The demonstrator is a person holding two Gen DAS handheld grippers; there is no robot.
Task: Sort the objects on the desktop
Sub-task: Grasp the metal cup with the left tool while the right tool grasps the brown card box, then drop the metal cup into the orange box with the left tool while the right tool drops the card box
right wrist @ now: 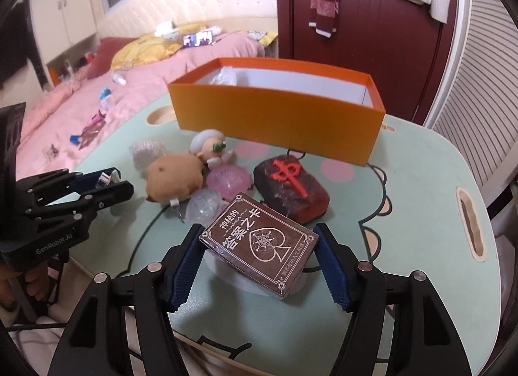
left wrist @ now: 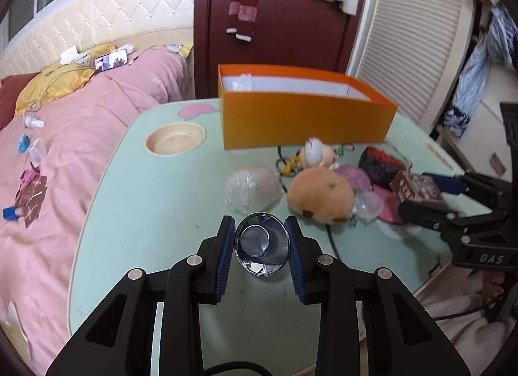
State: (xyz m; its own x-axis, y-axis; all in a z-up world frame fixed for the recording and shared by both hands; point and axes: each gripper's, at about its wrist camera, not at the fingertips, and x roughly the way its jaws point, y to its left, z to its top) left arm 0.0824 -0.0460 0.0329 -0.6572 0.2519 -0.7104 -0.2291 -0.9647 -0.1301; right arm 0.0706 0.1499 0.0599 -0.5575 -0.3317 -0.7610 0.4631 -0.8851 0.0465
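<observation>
My left gripper (left wrist: 261, 246) is shut on a shiny steel cup (left wrist: 261, 248), held above the green table (left wrist: 145, 214). My right gripper (right wrist: 259, 262) is shut on a brown card box (right wrist: 259, 243) with Chinese lettering, held just above the table; it also shows in the left wrist view (left wrist: 417, 189). An open orange box (left wrist: 304, 123) stands at the back with a clear bag inside. A tan plush (left wrist: 320, 196), a small doll (right wrist: 210, 146), a bubble-wrap ball (left wrist: 252, 188), pink and clear shells (right wrist: 226, 178) and a dark mahjong-tile cushion (right wrist: 291, 188) lie in front of it.
A pink bed (left wrist: 64, 165) with small items lies left of the table. A round cup recess (left wrist: 174, 139) sits at the table's back left. A slot (right wrist: 471, 223) is in the right edge. A maroon door (left wrist: 285, 19) stands behind.
</observation>
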